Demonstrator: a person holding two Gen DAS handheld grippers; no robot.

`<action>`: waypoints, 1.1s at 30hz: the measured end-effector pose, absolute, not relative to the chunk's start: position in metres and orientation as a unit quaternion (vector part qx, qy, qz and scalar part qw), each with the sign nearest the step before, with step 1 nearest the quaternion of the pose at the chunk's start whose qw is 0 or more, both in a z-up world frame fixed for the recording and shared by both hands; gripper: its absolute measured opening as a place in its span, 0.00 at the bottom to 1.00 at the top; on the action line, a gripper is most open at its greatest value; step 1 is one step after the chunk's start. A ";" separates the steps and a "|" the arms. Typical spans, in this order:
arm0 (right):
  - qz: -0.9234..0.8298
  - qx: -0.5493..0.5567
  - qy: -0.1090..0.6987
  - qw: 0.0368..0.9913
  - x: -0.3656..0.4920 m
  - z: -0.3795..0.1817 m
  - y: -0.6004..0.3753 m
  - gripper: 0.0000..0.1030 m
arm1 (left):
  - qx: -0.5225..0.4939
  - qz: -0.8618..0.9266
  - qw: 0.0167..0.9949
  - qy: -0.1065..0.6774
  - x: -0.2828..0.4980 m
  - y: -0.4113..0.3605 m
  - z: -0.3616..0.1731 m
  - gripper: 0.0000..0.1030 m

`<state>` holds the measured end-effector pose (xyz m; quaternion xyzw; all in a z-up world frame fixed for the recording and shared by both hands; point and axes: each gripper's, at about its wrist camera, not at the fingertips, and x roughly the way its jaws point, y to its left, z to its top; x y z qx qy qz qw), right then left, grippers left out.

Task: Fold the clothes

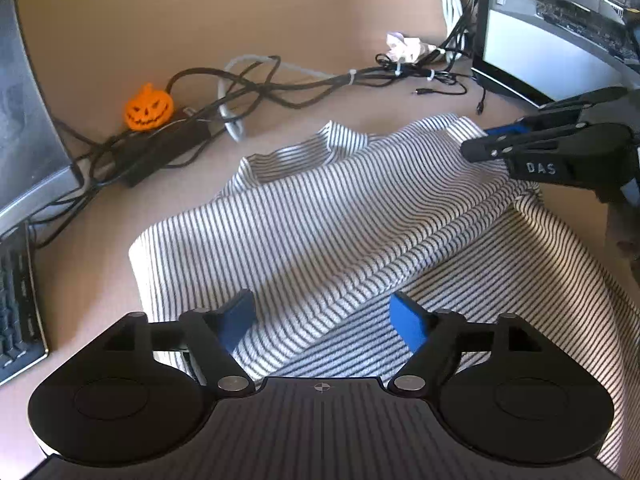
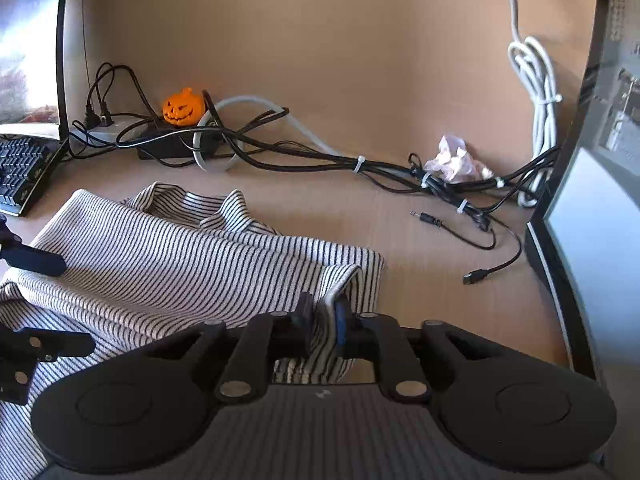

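A white shirt with thin dark stripes [image 1: 340, 216] lies partly folded on the tan desk, collar toward the wall. My left gripper [image 1: 324, 314] hovers over its near part, open, the blue pads spread wide with cloth beneath them and nothing pinched. In the right wrist view the shirt [image 2: 160, 264] spreads to the left, and my right gripper [image 2: 324, 314] is shut on a raised fold at the shirt's right edge. The left wrist view shows that same right gripper [image 1: 476, 142] at the far right, pinching the lifted cloth. The left gripper's fingers [image 2: 44, 266] show at the left edge.
An orange pumpkin figure [image 1: 148, 110] and a tangle of black and white cables [image 1: 280, 84] lie along the wall. A keyboard [image 1: 16, 300] sits at the left, a monitor [image 1: 552, 40] at the right. Crumpled paper [image 2: 456, 158] and loose plugs [image 2: 428, 218] lie beyond the shirt.
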<state>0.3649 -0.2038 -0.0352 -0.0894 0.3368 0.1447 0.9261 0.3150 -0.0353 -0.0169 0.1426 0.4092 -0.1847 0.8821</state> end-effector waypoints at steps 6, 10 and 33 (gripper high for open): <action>0.137 -0.067 0.305 0.940 0.349 -0.005 -0.208 0.39 | 0.128 -0.177 0.883 0.416 0.316 -0.027 -0.012 0.88; 0.179 -0.033 0.334 0.925 0.338 -0.012 -0.204 0.49 | 0.129 -0.178 0.882 0.417 0.315 -0.024 -0.013 0.90; 0.201 -0.035 0.379 0.903 0.346 -0.036 -0.177 0.85 | -0.002 -0.182 0.868 0.462 0.379 0.007 -0.016 0.92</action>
